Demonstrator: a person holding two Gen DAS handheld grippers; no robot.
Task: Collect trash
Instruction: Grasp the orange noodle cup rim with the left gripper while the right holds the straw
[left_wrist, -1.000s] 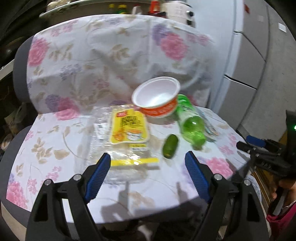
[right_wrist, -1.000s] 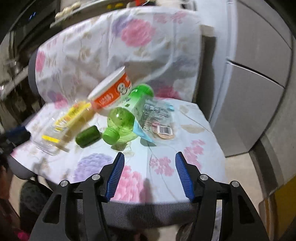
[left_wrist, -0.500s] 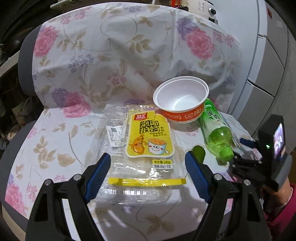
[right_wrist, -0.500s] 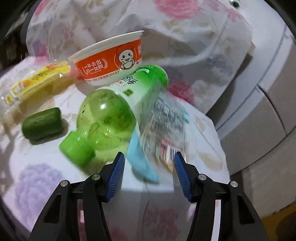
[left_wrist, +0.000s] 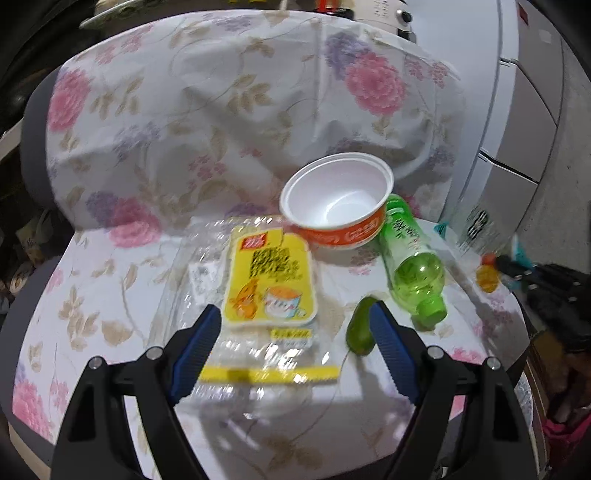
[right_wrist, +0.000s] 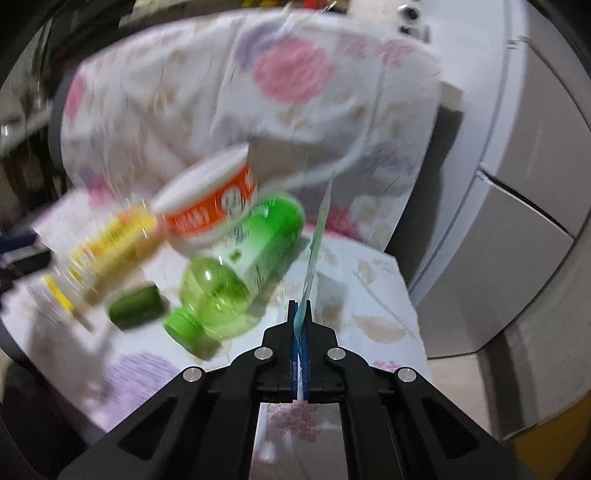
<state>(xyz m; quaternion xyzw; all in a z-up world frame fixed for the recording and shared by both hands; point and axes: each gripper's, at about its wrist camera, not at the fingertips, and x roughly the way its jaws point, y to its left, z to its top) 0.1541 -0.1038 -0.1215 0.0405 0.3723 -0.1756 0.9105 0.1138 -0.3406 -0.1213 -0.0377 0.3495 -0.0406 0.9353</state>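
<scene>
Trash lies on a chair seat covered in floral cloth (left_wrist: 110, 288). A clear plastic tray with a yellow label (left_wrist: 271, 280) lies just in front of my open left gripper (left_wrist: 291, 332). An orange and white bowl (left_wrist: 338, 206), a green bottle (left_wrist: 412, 266) and a dark green piece (left_wrist: 360, 328) lie to its right. My right gripper (right_wrist: 300, 314) is shut on a thin clear and blue wrapper (right_wrist: 317, 236), held edge-on above the seat. The bottle (right_wrist: 236, 266), bowl (right_wrist: 210, 199) and green piece (right_wrist: 135, 306) show left of it.
The chair's floral backrest (left_wrist: 229, 110) rises behind the trash. Grey cabinet fronts (right_wrist: 517, 229) stand to the right. The right gripper with the wrapper shows at the right edge of the left wrist view (left_wrist: 546, 280). Dark clutter lies at far left.
My right gripper closed on the clear and blue wrapper and lifted it off the seat beside the bottle. My left gripper stayed open and shifted slightly over the tray.
</scene>
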